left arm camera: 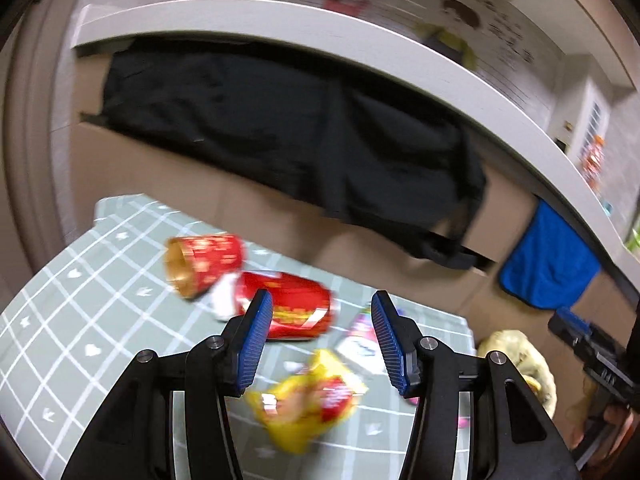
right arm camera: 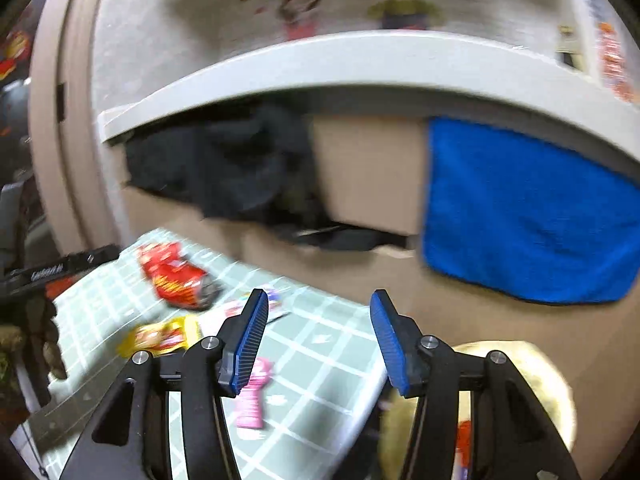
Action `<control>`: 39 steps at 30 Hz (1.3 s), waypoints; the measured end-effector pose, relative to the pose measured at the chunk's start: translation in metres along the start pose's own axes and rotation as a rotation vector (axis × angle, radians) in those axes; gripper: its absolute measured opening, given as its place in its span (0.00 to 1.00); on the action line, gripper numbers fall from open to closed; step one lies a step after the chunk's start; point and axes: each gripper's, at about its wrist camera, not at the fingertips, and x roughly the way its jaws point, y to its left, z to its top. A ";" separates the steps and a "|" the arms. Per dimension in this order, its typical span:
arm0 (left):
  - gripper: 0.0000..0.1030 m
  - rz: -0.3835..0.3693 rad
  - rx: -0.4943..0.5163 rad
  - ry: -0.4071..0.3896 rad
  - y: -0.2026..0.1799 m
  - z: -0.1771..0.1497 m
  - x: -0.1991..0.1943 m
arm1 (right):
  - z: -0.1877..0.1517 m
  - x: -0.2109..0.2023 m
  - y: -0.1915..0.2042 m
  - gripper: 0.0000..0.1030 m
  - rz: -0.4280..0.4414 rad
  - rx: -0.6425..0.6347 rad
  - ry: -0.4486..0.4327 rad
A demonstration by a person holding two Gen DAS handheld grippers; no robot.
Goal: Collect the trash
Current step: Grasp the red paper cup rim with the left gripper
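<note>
Two open, empty grippers over a checked green mat point(left arm camera: 80, 320). Left gripper point(left arm camera: 322, 340) spread wide, nothing between its pads. Just beyond: yellow snack wrapper point(left arm camera: 308, 400), then red can point(left arm camera: 296, 308) and red paper cup point(left arm camera: 204, 264) lying tipped. Right gripper point(right arm camera: 318, 340) likewise unclenched, near a pale bag point(right arm camera: 540, 380). Best approached slowly, straddling one item squarely.

I see both my tools alike: left gripper point(left arm camera: 322, 336) and right gripper point(right arm camera: 319, 338) have black angular frames, silver round screws point(left arm camera: 428, 343) at the pivots, and ribbed blue pads point(right arm camera: 250, 344) on the fingers.
</note>
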 end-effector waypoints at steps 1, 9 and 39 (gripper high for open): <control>0.51 0.005 -0.008 -0.002 0.009 0.001 0.001 | 0.000 0.007 0.009 0.49 0.016 -0.012 0.015; 0.60 0.002 -0.143 0.086 0.089 0.012 0.044 | -0.016 0.046 0.055 0.49 0.120 -0.045 0.088; 0.03 0.044 -0.219 0.137 0.130 -0.034 -0.044 | 0.045 0.205 0.161 0.49 0.376 -0.194 0.281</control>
